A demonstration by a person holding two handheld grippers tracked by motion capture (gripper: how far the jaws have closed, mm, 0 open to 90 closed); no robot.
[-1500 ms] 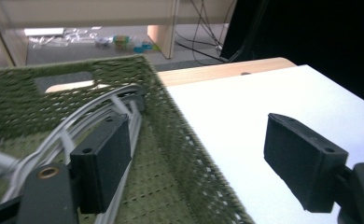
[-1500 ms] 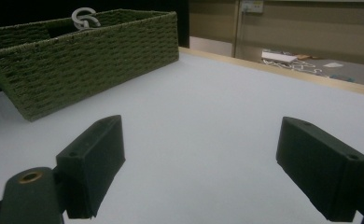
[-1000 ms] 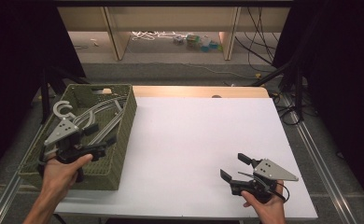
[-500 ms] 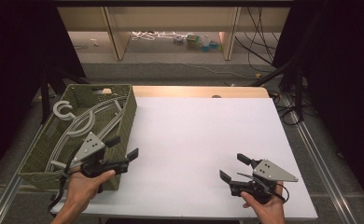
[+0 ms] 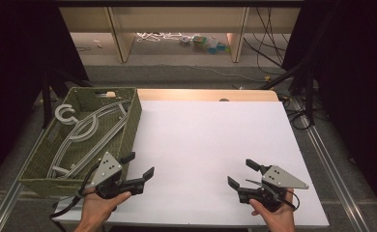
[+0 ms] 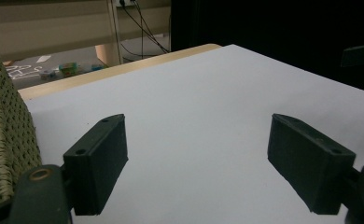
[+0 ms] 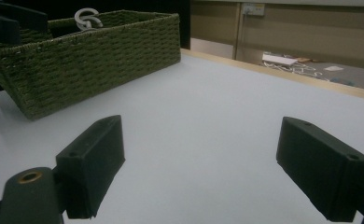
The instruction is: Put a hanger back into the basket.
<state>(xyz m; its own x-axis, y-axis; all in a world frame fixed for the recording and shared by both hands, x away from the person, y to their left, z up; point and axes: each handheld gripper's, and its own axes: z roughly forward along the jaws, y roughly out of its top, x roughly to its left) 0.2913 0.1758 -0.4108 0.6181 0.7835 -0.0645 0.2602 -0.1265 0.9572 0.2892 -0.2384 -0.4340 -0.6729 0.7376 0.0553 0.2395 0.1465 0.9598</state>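
Note:
A green woven basket (image 5: pixel 40 170) stands at the table's left edge and holds grey clothes hangers (image 5: pixel 82 133). The same basket (image 7: pixel 87 60) appears in the right gripper view, with a hanger hook (image 7: pixel 87 17) poking above its rim. My left gripper (image 5: pixel 138 165) hovers low over the white table just right of the basket's near corner, jaws wide apart and empty. In the left gripper view the left gripper (image 6: pixel 196 163) faces bare white surface, the basket wall (image 6: pixel 12 135) at its left. My right gripper (image 5: pixel 243 173) rests near the front right, open and empty, as the right gripper (image 7: pixel 201 168) also shows.
The white tabletop (image 5: pixel 210 140) spreads between both grippers. A wooden strip (image 5: pixel 201 94) runs along its far edge. Beyond lie shelving legs and cables on the floor (image 5: pixel 177 38). Dark curtains flank both sides.
My left gripper has come out of the basket, moving right and toward the front, and now sits over the white table. The right gripper has stayed put.

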